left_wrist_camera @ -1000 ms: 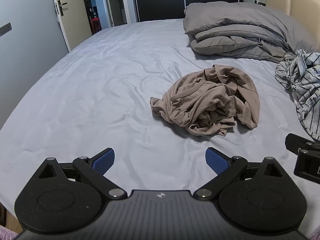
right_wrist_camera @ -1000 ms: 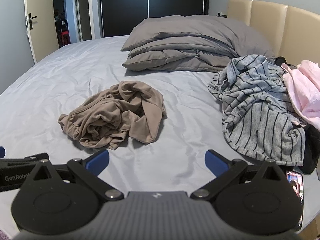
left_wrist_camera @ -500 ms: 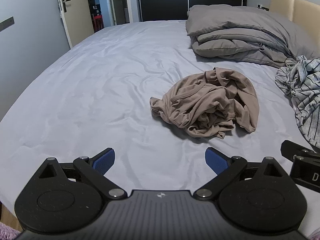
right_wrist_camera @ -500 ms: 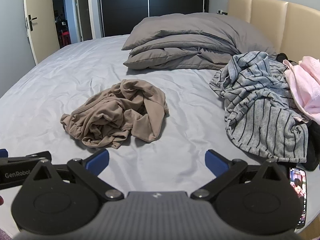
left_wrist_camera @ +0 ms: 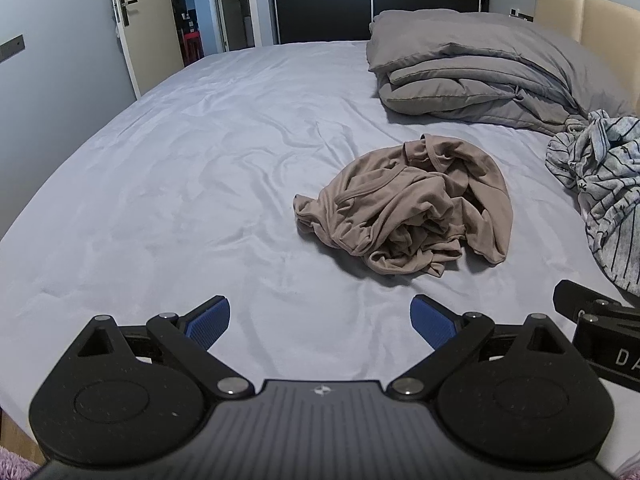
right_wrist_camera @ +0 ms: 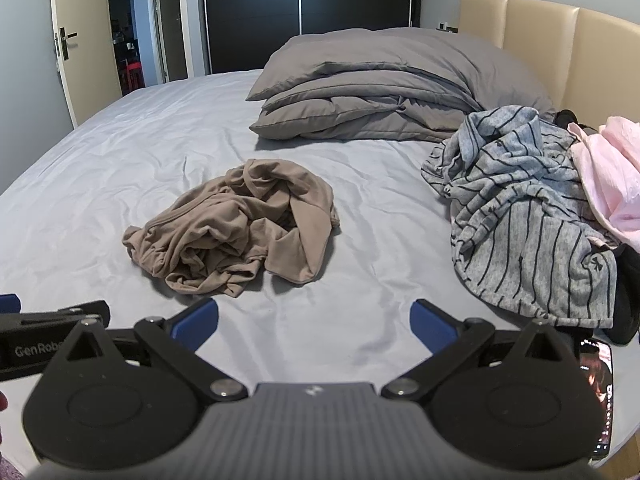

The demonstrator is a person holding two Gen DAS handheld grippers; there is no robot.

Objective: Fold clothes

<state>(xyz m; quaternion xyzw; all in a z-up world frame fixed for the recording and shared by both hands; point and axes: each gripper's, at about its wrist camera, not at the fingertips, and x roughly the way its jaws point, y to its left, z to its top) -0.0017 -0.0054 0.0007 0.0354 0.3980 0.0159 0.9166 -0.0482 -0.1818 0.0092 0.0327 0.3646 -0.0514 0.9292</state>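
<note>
A crumpled tan garment (left_wrist_camera: 404,212) (right_wrist_camera: 236,224) lies in a heap on the pale sheet (left_wrist_camera: 200,200) (right_wrist_camera: 100,180) in the middle of the bed. My left gripper (left_wrist_camera: 320,322) hovers open over the near part of the bed, short of the garment and a little to its left, with nothing between its blue pads. My right gripper (right_wrist_camera: 314,322) is also open and empty, in front of the garment and to its right. Each gripper shows at the edge of the other's view.
A grey striped garment (right_wrist_camera: 528,216) (left_wrist_camera: 600,184) and a pink one (right_wrist_camera: 608,172) are piled at the right, with dark cloth beneath. Grey folded bedding and pillows (right_wrist_camera: 380,96) (left_wrist_camera: 480,72) sit by the beige headboard (right_wrist_camera: 560,48). A phone (right_wrist_camera: 598,392) lies at the near right edge.
Both grippers have edged forward toward the tan garment, which looks slightly nearer. Their fingers stay open and nothing on the bed has shifted.
</note>
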